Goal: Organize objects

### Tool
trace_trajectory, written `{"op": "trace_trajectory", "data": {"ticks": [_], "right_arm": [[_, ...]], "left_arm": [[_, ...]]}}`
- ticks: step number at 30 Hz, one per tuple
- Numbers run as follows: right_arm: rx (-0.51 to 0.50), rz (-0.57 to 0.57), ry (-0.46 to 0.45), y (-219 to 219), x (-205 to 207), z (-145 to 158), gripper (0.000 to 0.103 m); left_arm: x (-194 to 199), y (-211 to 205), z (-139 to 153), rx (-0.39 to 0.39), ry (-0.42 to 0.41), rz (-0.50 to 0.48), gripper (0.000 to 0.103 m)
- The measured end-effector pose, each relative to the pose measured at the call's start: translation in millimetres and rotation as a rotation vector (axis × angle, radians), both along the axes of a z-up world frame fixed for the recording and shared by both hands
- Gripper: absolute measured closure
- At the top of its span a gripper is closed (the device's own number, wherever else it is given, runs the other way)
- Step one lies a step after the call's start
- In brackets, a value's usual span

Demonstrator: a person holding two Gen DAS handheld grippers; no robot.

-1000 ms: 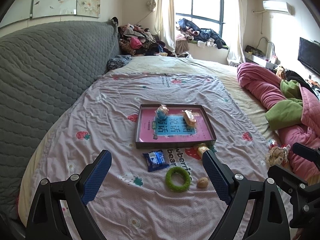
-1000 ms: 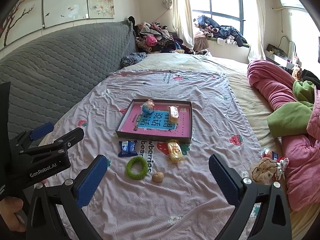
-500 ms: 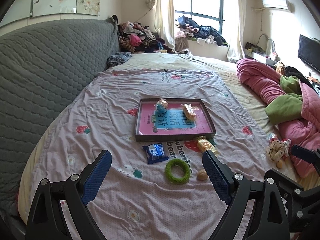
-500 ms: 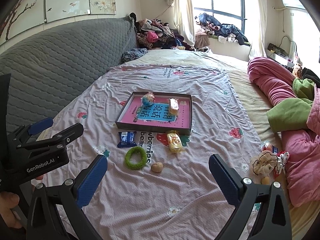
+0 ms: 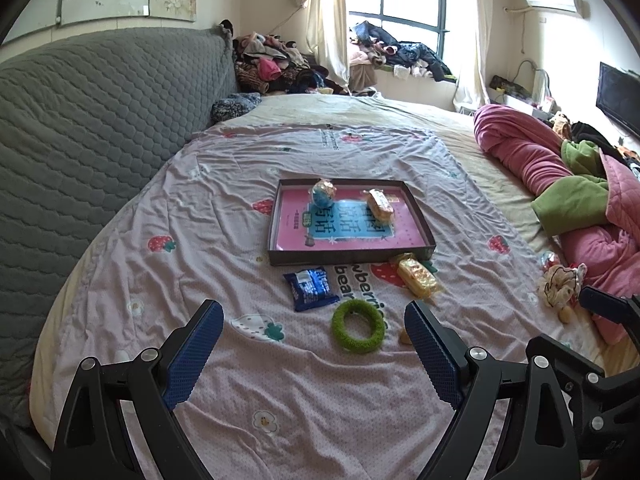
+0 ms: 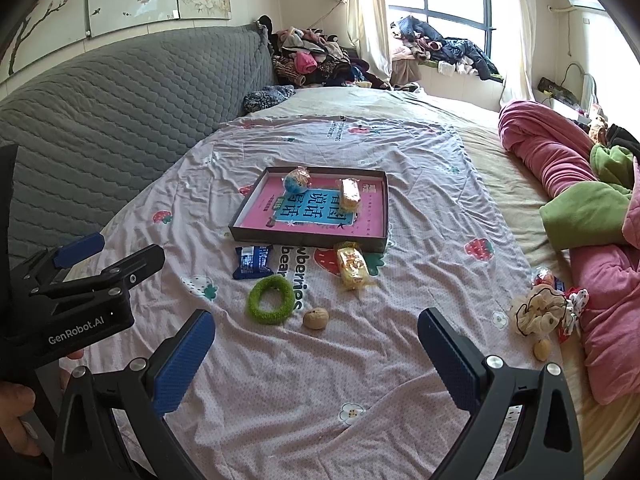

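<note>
A dark shallow tray [image 5: 349, 257] with a pink bottom lies mid-bed, holding a blue round wrapped sweet [image 5: 323, 194] and a yellow snack pack [image 5: 380, 205]. In front of it on the sheet lie a blue packet [image 5: 311, 288], a yellow packet [image 5: 418, 275], a green fuzzy ring [image 5: 358, 326] and a small brown nut [image 6: 315, 318]. My left gripper [image 5: 312, 312] hovers open above the blue packet and ring, nothing between its fingers. My right gripper [image 6: 316, 316] is open too, above the nut, and it is empty.
A cream scrunchie [image 6: 538, 316], a second nut [image 6: 541, 349] and small wrapped sweets lie at the right by pink and green quilts [image 6: 580, 208]. A grey padded headboard [image 5: 80, 128] runs along the left. Clothes pile up at the far end. A hand [image 6: 16, 408] holds the left gripper.
Both grippers have sunk a little toward the bed, jaws unchanged. Nothing on the sheet has moved.
</note>
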State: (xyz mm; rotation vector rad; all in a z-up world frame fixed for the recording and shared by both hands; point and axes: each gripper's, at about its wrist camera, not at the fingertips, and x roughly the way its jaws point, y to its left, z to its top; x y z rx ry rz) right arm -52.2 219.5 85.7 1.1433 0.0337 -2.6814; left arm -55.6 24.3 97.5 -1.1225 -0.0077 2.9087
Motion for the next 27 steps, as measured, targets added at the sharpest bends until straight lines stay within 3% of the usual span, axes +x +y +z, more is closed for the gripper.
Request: {"op": "trace_trajectory", "data": {"ticks": [27], "right_arm": [[0.042, 0.016, -0.078, -7, -14, -49, 0.001]], "left_arm": [[-17, 8, -46, -0.018, -0.079, -0.024, 0.01]]}}
